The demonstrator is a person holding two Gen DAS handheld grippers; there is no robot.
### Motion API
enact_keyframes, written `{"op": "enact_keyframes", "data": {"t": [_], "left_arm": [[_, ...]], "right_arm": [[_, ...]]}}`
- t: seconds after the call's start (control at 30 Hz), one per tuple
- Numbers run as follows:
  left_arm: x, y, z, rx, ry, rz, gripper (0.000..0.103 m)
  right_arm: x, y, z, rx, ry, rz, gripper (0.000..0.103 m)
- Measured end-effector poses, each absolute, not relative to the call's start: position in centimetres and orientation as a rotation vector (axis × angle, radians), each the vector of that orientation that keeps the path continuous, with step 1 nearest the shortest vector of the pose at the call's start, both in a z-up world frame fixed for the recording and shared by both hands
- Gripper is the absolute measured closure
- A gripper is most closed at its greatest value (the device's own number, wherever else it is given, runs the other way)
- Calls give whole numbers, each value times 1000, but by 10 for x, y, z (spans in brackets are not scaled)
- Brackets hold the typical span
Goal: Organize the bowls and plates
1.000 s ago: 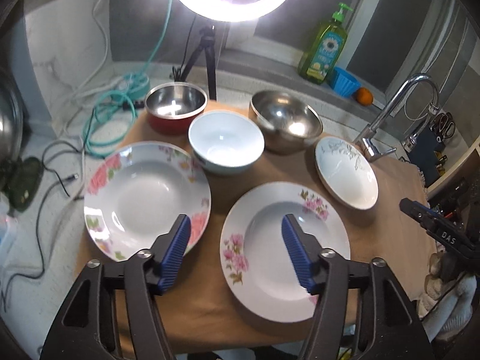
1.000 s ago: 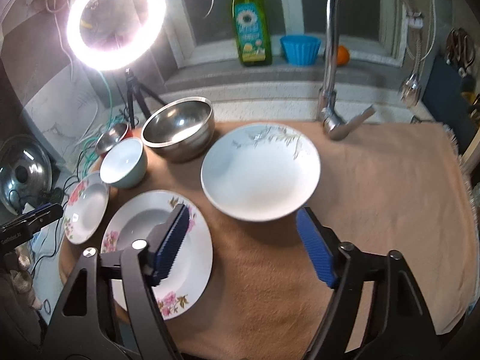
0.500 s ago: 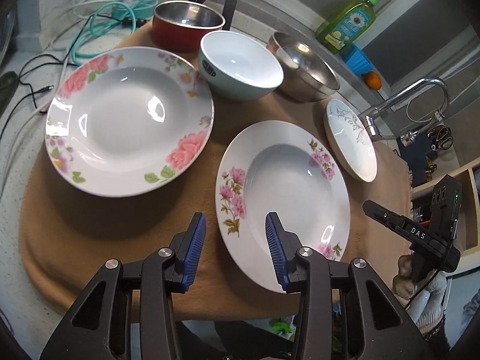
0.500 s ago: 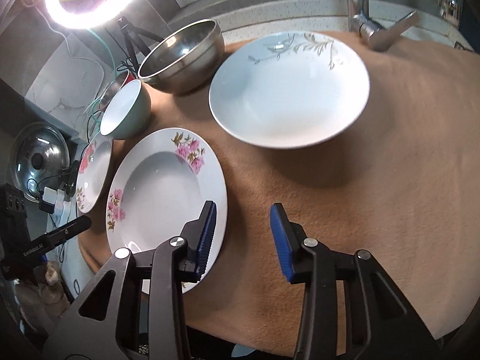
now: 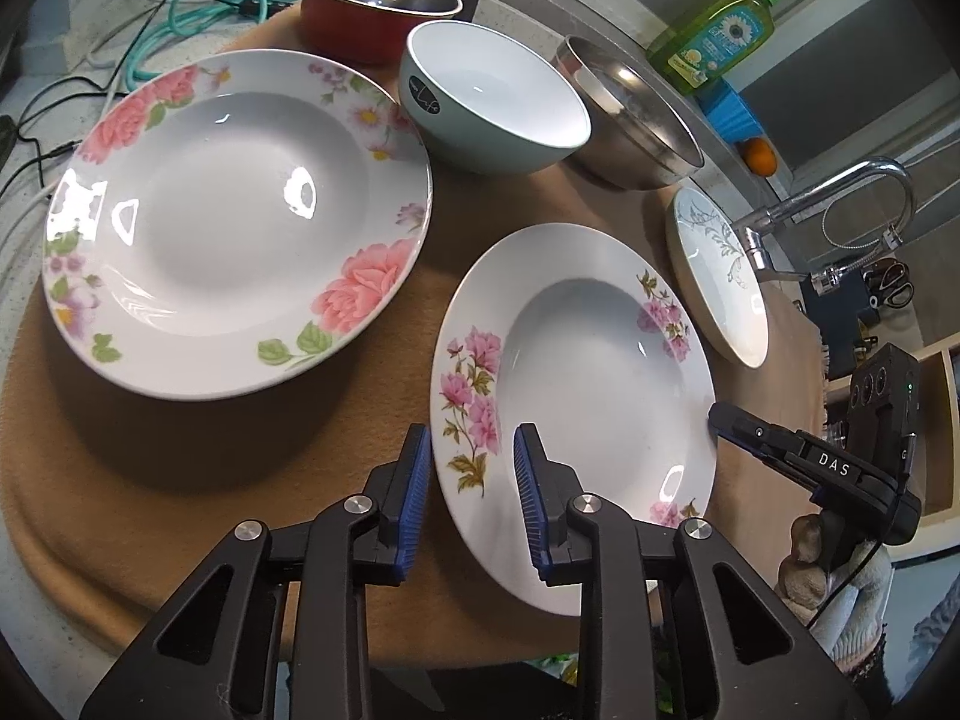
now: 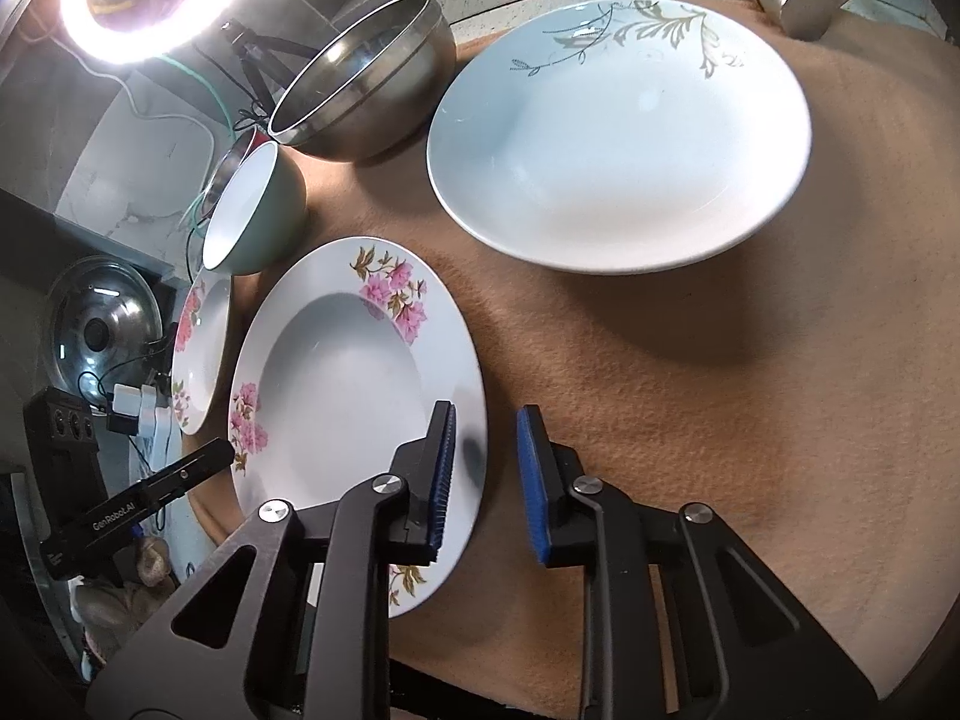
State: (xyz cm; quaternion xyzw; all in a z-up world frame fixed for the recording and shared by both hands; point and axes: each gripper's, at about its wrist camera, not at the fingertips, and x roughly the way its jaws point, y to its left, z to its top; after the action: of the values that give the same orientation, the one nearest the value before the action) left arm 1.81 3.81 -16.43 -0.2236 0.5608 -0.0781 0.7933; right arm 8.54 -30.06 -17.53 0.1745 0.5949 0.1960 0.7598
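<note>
On the brown mat (image 5: 198, 468) in front of me sit three plates and three bowls. My left gripper (image 5: 471, 486) straddles the left rim of the small pink-flowered plate (image 5: 576, 384), and my right gripper (image 6: 486, 474) straddles its right rim. Both sets of jaws are closing with the rim between the blue pads, but I see a gap on each side, so neither is clamped yet. Left of that plate lies the big rose plate (image 5: 234, 228); to its right, well apart, is the white plate with a grey leaf pattern (image 6: 618, 138). Along the back stand a red pot-like bowl (image 5: 372, 12), a pale green bowl (image 5: 492, 102) and a steel bowl (image 5: 630, 114), close together in a row.
</note>
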Motion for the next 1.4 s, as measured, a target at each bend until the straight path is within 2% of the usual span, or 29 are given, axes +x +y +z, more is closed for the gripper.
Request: {"op": "enact_keyframes", "data": {"t": [0.37,1.4], "left_arm": [[23,41,-171,-486,1212,-171,84],[13,13,-172,-372,1233,-219,83]], "right_arm": [[88,-295,-180,406,1306,457,89],[57,-320,-174,410,1306,422,90]]}}
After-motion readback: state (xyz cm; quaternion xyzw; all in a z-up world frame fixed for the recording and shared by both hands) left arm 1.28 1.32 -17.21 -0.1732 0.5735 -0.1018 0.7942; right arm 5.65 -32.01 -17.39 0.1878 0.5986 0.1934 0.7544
